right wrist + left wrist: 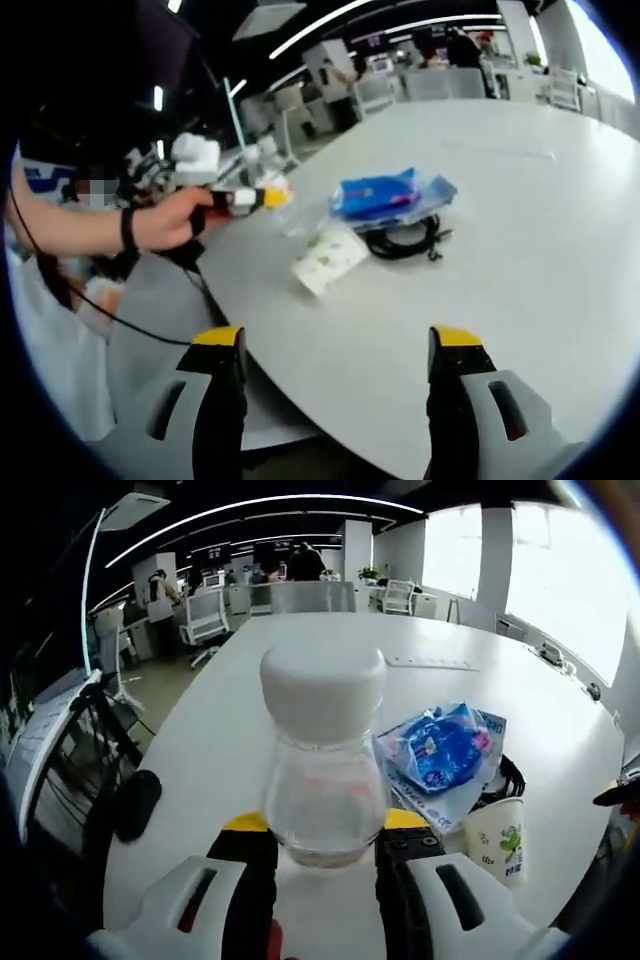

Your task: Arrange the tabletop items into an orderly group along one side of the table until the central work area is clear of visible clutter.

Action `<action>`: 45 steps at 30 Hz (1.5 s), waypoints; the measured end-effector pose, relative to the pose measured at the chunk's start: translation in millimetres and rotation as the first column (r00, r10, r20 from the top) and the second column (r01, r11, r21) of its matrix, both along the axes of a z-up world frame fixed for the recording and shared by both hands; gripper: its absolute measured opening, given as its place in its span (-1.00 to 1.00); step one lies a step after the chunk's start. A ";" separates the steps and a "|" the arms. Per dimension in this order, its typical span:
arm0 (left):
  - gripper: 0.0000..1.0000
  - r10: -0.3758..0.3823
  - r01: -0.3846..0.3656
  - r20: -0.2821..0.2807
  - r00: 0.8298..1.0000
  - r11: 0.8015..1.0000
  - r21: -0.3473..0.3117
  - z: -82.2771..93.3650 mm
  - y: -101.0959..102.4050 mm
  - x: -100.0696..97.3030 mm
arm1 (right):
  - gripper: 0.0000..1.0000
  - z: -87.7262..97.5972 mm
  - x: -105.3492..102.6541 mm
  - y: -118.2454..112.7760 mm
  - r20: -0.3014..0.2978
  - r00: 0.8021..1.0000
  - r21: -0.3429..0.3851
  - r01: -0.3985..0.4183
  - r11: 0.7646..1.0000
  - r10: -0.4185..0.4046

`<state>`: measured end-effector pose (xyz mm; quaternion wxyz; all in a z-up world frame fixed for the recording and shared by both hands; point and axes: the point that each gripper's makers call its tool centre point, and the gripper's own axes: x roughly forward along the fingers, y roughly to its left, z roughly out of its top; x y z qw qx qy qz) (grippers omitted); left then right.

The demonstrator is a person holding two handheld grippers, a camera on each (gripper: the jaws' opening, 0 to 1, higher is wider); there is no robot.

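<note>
In the left gripper view the left gripper clamps a clear bottle low at frame centre. The grip sits near the base, so it could tip. Just right, blue packet and paper cup crowd the white table — a careless set-down knocks them. The right gripper gapes, holding nothing.

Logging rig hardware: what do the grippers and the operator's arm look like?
Both grippers, left and right: black jaws, yellow tips, light grey housings with dark slots. The person's hand has a black wristband; a thin black cable trails below the arm.
</note>
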<state>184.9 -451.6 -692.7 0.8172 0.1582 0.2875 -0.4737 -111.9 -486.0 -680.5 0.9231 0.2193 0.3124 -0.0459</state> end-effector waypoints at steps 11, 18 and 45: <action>-0.26 0.016 -0.016 0.018 1.000 1.000 -0.002 0.2 -27.3 22.4 | 0.46 1.4 1.6 -4.7 -0.012 1.000 -0.008 0.026 1.000 -0.026; -0.26 0.061 -0.061 0.004 0.998 0.998 -0.023 0.5 -41.3 35.8 | 0.46 0.2 2.9 -4.9 -0.020 0.999 -0.006 0.032 0.999 -0.032; -0.24 0.089 -0.088 0.016 0.996 0.995 -0.040 -2.4 -85.9 59.0 | 0.46 -4.8 -1.6 -8.6 -0.043 0.998 0.002 0.055 0.998 -0.055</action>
